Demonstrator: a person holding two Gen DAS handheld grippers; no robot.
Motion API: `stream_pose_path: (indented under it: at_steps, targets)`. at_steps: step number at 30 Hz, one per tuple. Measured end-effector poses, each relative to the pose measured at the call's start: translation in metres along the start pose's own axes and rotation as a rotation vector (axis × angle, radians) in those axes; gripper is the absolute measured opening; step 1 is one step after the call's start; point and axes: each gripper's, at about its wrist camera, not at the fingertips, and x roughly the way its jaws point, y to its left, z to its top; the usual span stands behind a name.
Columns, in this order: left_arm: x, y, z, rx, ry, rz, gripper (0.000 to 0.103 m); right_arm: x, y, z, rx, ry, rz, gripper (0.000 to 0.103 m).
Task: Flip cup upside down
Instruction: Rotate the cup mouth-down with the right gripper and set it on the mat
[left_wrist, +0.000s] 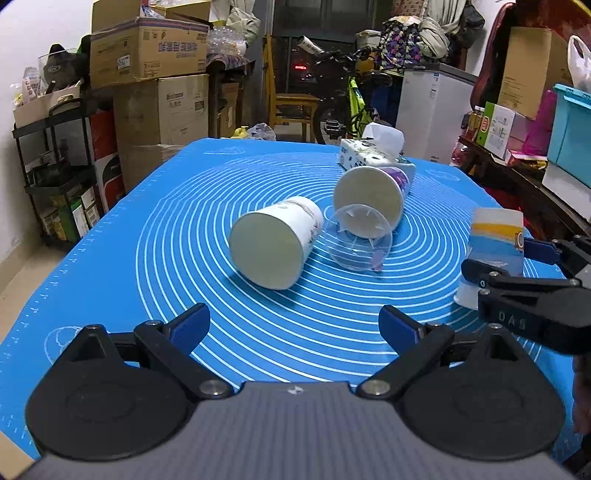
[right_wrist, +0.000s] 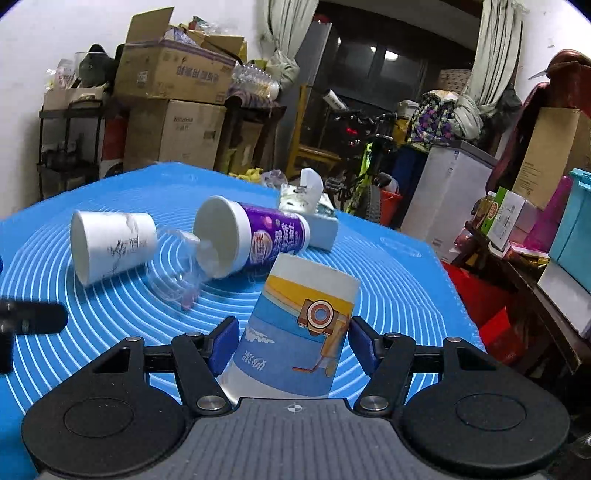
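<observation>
Evidently the right hand-held gripper (right_wrist: 291, 343) clasps the printed cup (right_wrist: 301, 328) mouth-down over the table (right_wrist: 388, 266) to finish the flip, while the left hand-held gripper (left_wrist: 295, 325) waits spread and empty.

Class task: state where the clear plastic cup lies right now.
The clear plastic cup lies mid-mat, on its side, between the white cup and purple cup.

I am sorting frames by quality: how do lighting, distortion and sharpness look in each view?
Left wrist view: fisheye bends the blue silicone mat; sharp white paper cup casts a soft shadow. Right wrist view: bright ceiling reflections in the dark window; clear plastic cup hard to make out.
</observation>
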Motion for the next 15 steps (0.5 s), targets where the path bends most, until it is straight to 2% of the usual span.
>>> stream_pose_path:
  at_steps: [12, 15]
  targets:
    - [0.0, -0.017, -0.01, 0.057, 0.013, -0.025, 0.097, -0.015, 0.001, -0.013, 0.016, 0.04, 0.026, 0.068]
    - [-0.002, -0.021, -0.014, 0.068, 0.018, -0.03, 0.097, -0.02, 0.001, -0.014, 0.01, 0.036, 0.022, 0.077]
